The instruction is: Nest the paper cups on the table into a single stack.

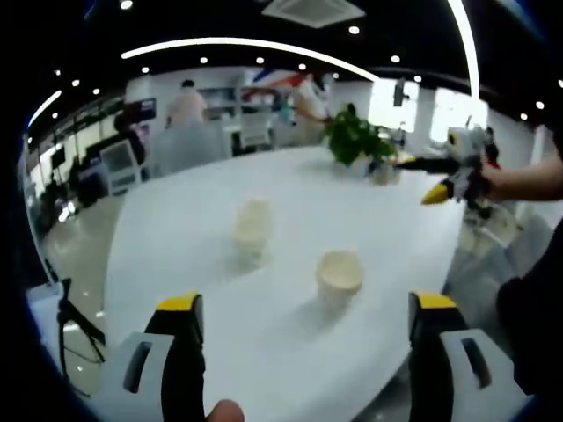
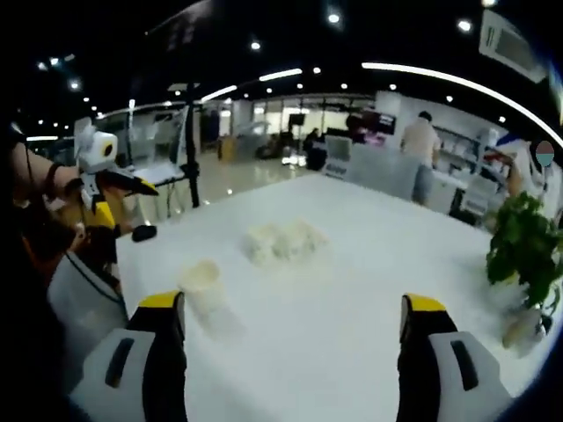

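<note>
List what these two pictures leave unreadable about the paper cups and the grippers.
- Left gripper view: the far cup is blurred, so whether it is one cup or several nested cannot be told.
- Right gripper view: the pale cluster is smeared; its cup count is unreadable. The near cup is washed out against the white table.
- Left gripper view: the right gripper is small; open or shut cannot be told.

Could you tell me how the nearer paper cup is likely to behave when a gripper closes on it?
The nearer cup stands upright and open-mouthed, apparently empty, so it is probably very light and may slide or tip on the smooth white table. Its thin paper wall would likely dent under a firm squeeze.
</note>
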Motion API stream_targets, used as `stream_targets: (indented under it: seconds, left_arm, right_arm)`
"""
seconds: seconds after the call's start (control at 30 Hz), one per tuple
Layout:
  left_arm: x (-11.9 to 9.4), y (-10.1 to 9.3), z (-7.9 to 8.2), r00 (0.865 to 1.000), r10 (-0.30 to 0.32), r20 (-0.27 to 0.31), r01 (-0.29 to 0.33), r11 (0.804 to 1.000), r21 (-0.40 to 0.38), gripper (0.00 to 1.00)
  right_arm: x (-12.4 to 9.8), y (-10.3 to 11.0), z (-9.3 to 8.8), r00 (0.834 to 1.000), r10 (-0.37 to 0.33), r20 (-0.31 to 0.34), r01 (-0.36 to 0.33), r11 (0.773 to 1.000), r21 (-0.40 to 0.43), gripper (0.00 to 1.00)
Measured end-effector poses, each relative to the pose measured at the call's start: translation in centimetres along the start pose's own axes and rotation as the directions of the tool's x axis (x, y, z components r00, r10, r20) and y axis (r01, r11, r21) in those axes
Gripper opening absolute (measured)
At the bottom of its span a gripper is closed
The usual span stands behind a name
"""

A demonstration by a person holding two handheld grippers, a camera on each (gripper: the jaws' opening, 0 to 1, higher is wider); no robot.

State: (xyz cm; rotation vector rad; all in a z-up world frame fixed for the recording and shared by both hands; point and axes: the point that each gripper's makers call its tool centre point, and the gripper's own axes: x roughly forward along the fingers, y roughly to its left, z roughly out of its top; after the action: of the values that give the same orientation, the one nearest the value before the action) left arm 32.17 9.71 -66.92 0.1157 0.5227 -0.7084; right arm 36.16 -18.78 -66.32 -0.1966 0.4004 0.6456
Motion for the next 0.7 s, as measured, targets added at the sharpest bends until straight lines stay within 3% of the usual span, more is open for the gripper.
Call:
stream_targets:
  seconds: [0.13, 0.3, 0.4, 0.7]
  left_arm:
    - [0.2, 0.2, 0.7, 1.0, 0.001, 0.006, -0.001, 1.0, 0.01, 0.96]
    - [0.6, 0.4, 1.8, 1.0, -0.006, 0.013, 0.006, 1.0, 0.02, 0.96]
    - [0.8, 0.3, 2.0, 1.0, -0.012, -0.003, 0.012, 0.998, 0.066, 0.96]
    - [1.6, 0.3, 2.6, 1.0, -0.028, -0.001, 0.028, 0.997, 0.074, 0.96]
  right_arm:
    - [-0.2, -0.3, -0.7, 1.0, -0.013, -0.017, 0.013, 1.0, 0.009, 1.0]
    - [-0.6, -0.3, -0.7, 1.0, -0.028, 0.009, 0.028, 1.0, 0.013, 1.0]
    - [-0.7, -0.2, -0.9, 1.0, -0.03, 0.007, 0.03, 1.0, 0.008, 1.0]
    - [-1.3, -1.0, -2.2, 0.998, -0.061, -0.006, 0.062, 0.998, 0.029, 1.0]
